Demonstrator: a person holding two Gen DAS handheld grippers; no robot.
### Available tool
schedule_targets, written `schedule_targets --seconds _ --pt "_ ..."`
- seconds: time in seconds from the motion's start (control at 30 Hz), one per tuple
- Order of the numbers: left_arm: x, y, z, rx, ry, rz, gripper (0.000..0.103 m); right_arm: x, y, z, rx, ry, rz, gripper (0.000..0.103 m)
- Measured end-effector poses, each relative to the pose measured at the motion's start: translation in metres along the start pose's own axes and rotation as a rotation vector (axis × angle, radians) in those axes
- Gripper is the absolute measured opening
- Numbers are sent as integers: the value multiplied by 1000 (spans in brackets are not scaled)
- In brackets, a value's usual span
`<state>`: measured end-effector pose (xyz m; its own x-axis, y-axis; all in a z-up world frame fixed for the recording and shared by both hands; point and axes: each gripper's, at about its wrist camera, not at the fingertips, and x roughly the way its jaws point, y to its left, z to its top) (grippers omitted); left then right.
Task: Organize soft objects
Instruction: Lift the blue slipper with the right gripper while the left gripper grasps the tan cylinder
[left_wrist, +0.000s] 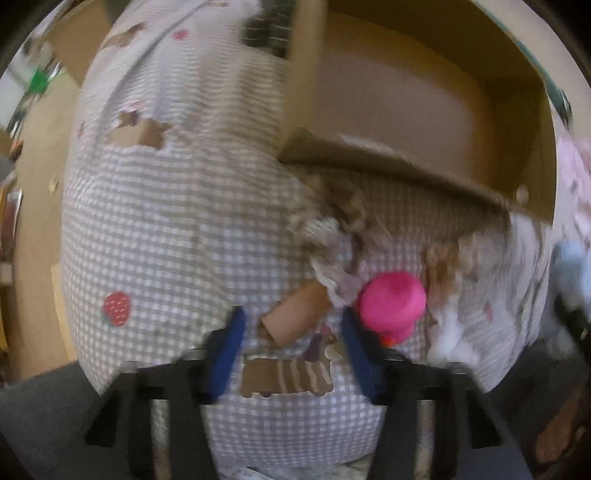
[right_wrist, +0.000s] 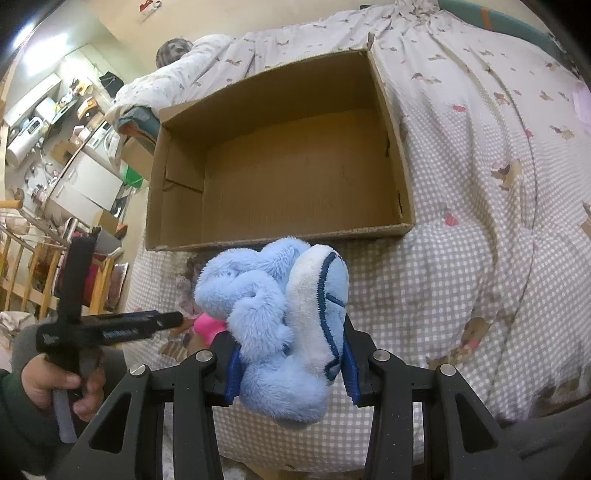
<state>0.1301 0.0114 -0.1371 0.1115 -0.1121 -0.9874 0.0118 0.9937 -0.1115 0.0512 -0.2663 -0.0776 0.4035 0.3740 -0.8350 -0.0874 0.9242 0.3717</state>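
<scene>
My right gripper is shut on a light blue and white plush toy, held above the checked bedspread just in front of an open, empty cardboard box. My left gripper is open over the bedspread, its blue fingers either side of a brown printed patch. A pink soft toy lies just right of its right finger, beside a fuzzy brown and white plush at the box's front wall. The left gripper also shows in the right wrist view, near the pink toy.
The box sits on a bed covered by a gingham quilt with bear and strawberry prints. A pillow lies at the far end. Shelves, appliances and a wooden rail stand left of the bed. The blue plush shows at the right edge.
</scene>
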Motion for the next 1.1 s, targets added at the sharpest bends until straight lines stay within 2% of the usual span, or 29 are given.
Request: schedule_targets --seconds 0.07,0.13,0.17,0.2,0.23,0.3,0.43,0.6,0.8,0.93,1.1 --pt "6 -11 0 61 1 39 29 4 4 0 -6 10 0 45" --pt "12 -14 2 81 6 56 28 5 7 0 -11 12 3 45" --pt "15 -15 3 83 7 59 25 5 8 0 -15 11 4 45" --pt "16 -15 5 84 8 57 11 6 11 0 -20 10 3 45" --pt "14 -14 6 80 5 48 6 6 12 0 -27 9 0 45" --pt "10 -12 5 80 -3 27 4 5 14 1 -39 2 -3 45" --pt "-13 -12 -6 100 -17 -3 4 2 12 2 -21 -20 3 45" --pt "-41 -15 -24 72 -47 -17 4 -1 8 4 -2 -42 4 45" --pt "-80 -6 -44 11 -151 -8 4 -4 12 2 -17 -58 3 45" --pt "-94 -1 -34 -19 -223 -6 4 -12 17 4 -39 -75 4 45" --pt "-124 -4 -16 5 -314 2 4 -26 25 11 -60 -116 0 45"
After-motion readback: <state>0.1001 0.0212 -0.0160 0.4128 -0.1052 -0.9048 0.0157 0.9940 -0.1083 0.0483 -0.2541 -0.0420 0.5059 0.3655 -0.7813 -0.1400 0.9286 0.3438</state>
